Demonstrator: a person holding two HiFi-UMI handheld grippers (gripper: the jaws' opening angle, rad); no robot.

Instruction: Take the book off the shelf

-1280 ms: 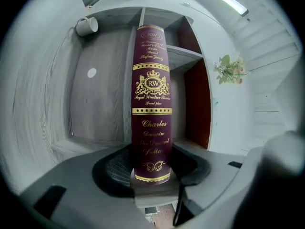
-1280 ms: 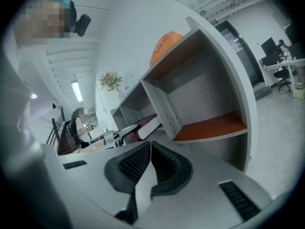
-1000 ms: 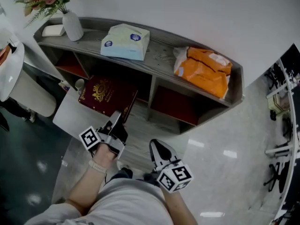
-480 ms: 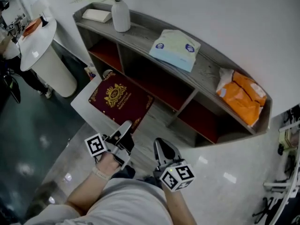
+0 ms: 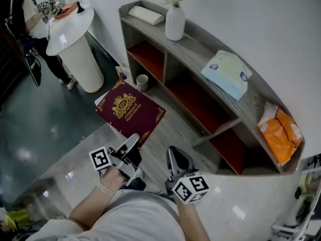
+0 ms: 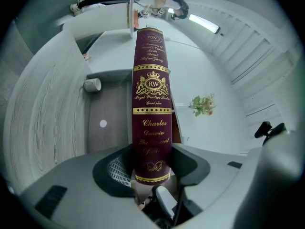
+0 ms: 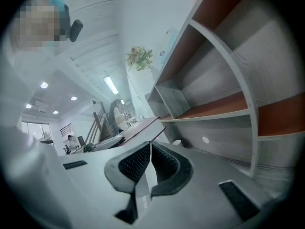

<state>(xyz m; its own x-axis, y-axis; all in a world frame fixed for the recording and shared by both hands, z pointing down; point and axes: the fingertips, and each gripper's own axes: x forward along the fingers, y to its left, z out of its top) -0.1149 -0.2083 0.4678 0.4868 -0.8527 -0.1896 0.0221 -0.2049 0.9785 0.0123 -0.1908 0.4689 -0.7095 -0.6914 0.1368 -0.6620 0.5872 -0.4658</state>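
A thick maroon book [image 5: 131, 111] with gold ornament is out of the grey shelf unit [image 5: 215, 69] and hangs flat in front of it. My left gripper [image 5: 131, 145] is shut on the book's near edge. In the left gripper view the book's spine [image 6: 152, 104] with gold lettering runs straight up from between the jaws of my left gripper [image 6: 152, 168]. My right gripper [image 5: 174, 159] hovers beside it to the right, shut and holding nothing. In the right gripper view the pads of my right gripper [image 7: 148, 163] touch each other.
The shelf top carries a white vase [image 5: 175, 23] with flowers, a flat white box [image 5: 146, 15], a pale blue pack [image 5: 228, 74] and an orange bag [image 5: 279, 137]. A small cup [image 5: 142, 81] stands on the floor by the shelf. A white round pedestal table [image 5: 75, 44] and a person [image 5: 35, 29] are at left.
The head view has swung left, so the shelf now runs diagonally to the right. The book stays in my left gripper and sits further out from the shelf. The right gripper keeps its place.
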